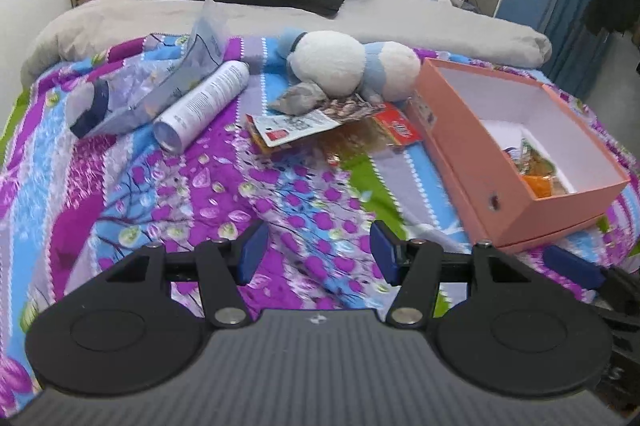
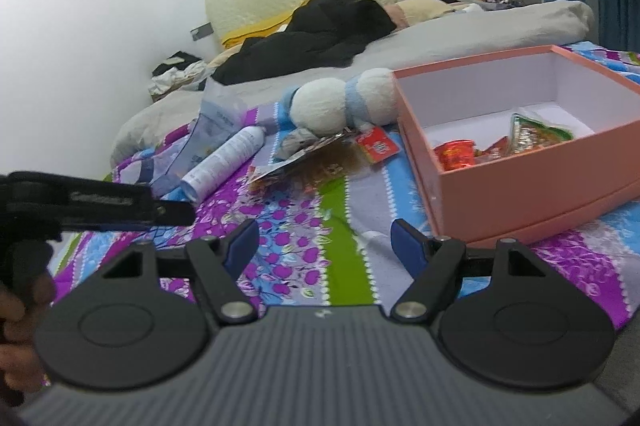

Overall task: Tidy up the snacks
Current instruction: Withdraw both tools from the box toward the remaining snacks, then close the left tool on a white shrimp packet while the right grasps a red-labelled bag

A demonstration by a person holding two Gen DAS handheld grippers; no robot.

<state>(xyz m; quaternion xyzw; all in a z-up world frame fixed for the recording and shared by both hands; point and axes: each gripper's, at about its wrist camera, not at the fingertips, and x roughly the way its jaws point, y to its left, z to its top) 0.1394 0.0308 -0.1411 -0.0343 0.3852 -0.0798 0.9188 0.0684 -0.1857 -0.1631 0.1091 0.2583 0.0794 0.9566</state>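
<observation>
Snacks (image 1: 320,129) lie in a loose, overlapping heap on the patterned bedspread (image 1: 224,193), just beside the pink box (image 1: 516,181); we cannot read their wrappers. More packets (image 2: 500,145) sit inside the box, partly hidden by its near wall. A plush toy (image 1: 344,65) touches the heap's far side, and a white spray can (image 1: 204,101) lies to its left under a clear bag (image 1: 168,81). Our left gripper (image 1: 316,252) and right gripper (image 2: 324,246) hover with jaws spread, pinching nothing. The left-hand gripper's far side is cut off in the right wrist view.
</observation>
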